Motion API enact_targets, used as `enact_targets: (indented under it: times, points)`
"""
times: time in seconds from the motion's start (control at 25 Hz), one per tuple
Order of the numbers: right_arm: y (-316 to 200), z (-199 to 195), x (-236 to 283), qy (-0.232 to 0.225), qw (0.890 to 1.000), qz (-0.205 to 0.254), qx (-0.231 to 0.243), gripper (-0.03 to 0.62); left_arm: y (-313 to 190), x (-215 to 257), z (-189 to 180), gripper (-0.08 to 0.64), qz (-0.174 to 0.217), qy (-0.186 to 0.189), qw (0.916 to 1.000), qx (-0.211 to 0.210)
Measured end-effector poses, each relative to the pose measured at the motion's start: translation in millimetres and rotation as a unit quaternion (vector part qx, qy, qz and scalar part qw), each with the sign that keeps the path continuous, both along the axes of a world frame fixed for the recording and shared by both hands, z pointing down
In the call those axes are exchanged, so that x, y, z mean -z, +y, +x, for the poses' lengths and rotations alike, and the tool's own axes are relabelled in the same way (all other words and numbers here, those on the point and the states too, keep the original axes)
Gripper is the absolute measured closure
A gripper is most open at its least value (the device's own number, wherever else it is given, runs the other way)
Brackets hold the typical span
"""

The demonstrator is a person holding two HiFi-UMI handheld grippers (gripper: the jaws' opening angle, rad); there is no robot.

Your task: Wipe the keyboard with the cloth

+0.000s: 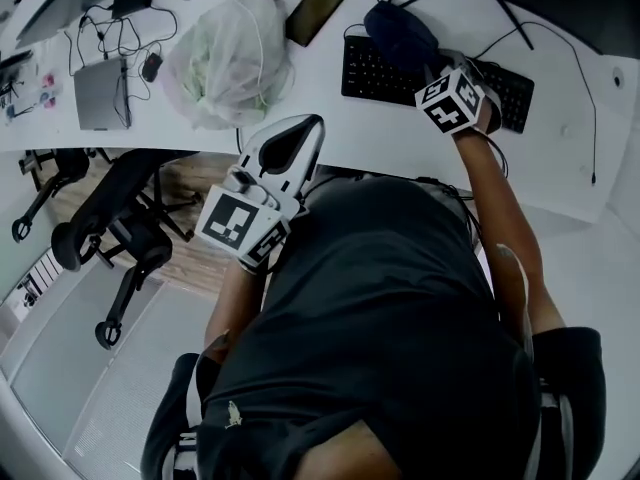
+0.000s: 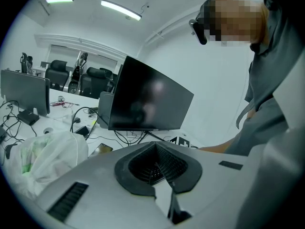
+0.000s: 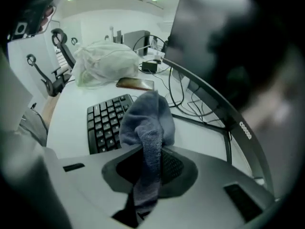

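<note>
Right gripper view gives me the clearest read. The right gripper [image 3: 151, 163] is clamped on the cloth [image 3: 147, 120]: a strip is pinched between the jaws and the rest is bunched into a soft wad ahead of them. I judge it's held that way so fabric rather than plastic meets the keys. The keyboard [image 3: 106, 122] lies just below the wad, towards 9 o'clock, and I can't tell whether cloth and keys are touching.

In the head view the keyboard sits at about 1 o'clock on the white desk [image 1: 560, 158], with the wad over its left-of-centre keys. That looks like a sensible spot to begin a sweep.

My left gripper [image 1: 300, 133] has its jaws together on nothing. It hangs off the desk edge near the body, I think to stay clear of the wiping path. A plastic bag [image 1: 230, 58] at 11 o'clock and a phone [image 1: 315, 11] at 12 lie near the keyboard's left end, so a leftward stroke should end short of them.
</note>
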State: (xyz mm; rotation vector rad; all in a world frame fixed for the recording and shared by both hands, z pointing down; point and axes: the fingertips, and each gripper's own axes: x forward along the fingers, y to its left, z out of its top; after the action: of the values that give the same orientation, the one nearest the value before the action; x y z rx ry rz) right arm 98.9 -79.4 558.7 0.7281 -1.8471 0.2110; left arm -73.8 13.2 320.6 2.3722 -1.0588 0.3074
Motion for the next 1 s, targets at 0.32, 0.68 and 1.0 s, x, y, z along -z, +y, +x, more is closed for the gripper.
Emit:
enact_targets:
  times: [0.32,0.68,1.0]
  points:
    - [25,-147,-10,-0.058,0.982,-0.002,0.177,0.531,-8,6,21,0.558,0.01,-0.015,0.9991,-0.037]
    - [13,21,-15,-0.039,0.999,-0.025,0.025,0.531,-6,-1,5,0.558,-0.015,-0.005,0.9999,-0.005]
    - [5,159,-4,0.075,0.991,-0.012,-0.114,0.535,-10,-9,10,0.558,-0.009,-0.007,0.9996,-0.025]
